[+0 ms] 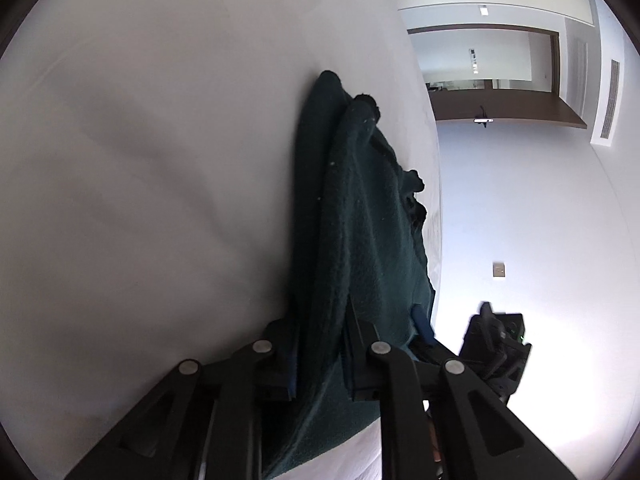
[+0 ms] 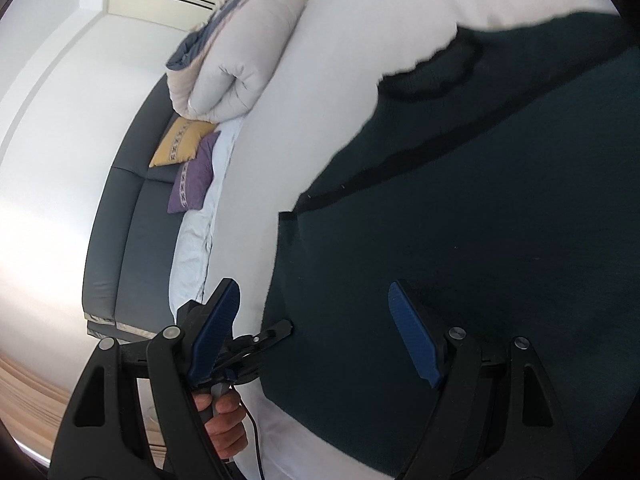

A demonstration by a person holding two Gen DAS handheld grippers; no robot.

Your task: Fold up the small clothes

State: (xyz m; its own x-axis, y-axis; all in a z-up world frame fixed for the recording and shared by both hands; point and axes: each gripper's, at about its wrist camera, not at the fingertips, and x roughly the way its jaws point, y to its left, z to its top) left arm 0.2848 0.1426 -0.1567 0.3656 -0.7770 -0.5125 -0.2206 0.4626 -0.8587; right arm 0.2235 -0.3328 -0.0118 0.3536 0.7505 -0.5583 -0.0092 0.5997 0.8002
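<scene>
A: Two grippers were in play over one dark green garment [image 2: 480,208], which lay spread on the white bed [image 2: 320,92].

B: What did the left gripper [image 1: 320,344] have?

A: Its jaws were pinched together on a fold of that garment [image 1: 360,208]. In the left wrist view the cloth ran up between the black fingers [image 1: 280,356] and rose away from them in a bunched ridge, with the white bed [image 1: 160,160] behind it.

B: And the right one?

A: The right gripper [image 2: 320,332] stood wide apart, holding nothing. One blue pad [image 2: 414,336] hung over the green cloth, while the other pad hung over the bare sheet just past the garment's edge. Whether either pad touched the surface, I couldn't tell.

B: Could you see the left tool from the right side?

A: Yes, low in the right wrist view. A hand [image 2: 224,424] gripped its handle, and its black tip [image 2: 276,330] reached the edge of the garment.

B: Anything else around?

A: A folded white duvet [image 2: 240,64] sat at the far end of the bed. Beside the bed stood a dark sofa [image 2: 132,220] with a yellow cushion [image 2: 180,142] and a purple cushion [image 2: 192,176] on it.
</scene>
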